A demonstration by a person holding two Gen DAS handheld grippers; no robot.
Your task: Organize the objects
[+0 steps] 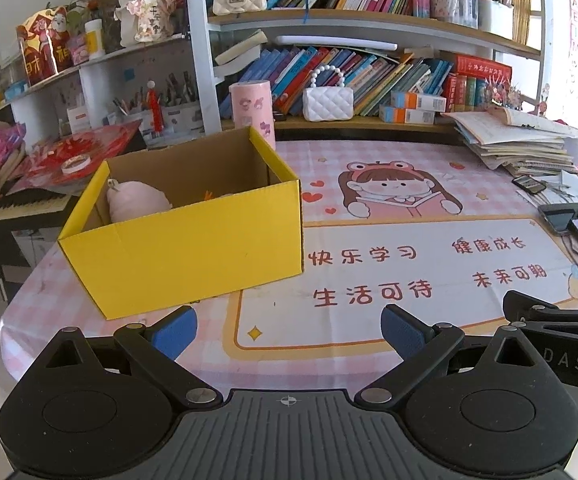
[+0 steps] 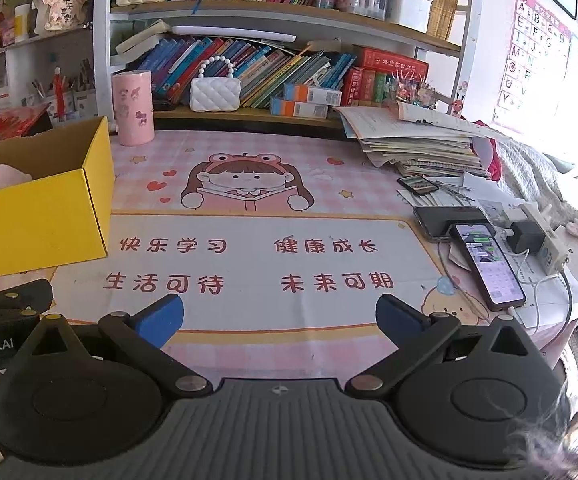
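Note:
A yellow cardboard box (image 1: 193, 252) stands open on the left of the table, with a pink plush toy (image 1: 137, 200) lying inside against its left wall. In the right wrist view the same box (image 2: 49, 216) is at the far left, the plush toy (image 2: 3, 176) showing over its rim. My left gripper (image 1: 289, 332) hovers open over the table's near edge, just in front of the box, with nothing between its blue pads. My right gripper (image 2: 279, 318) is open too, over the printed mat to the right of the box, empty.
A pink cylinder (image 2: 133, 108) stands behind the box by the bookshelf (image 2: 281, 116). A white quilted purse (image 2: 215, 94) sits on the shelf. A stack of papers (image 2: 421, 144), phones (image 2: 487, 268) and a power strip (image 2: 541, 236) crowd the table's right side.

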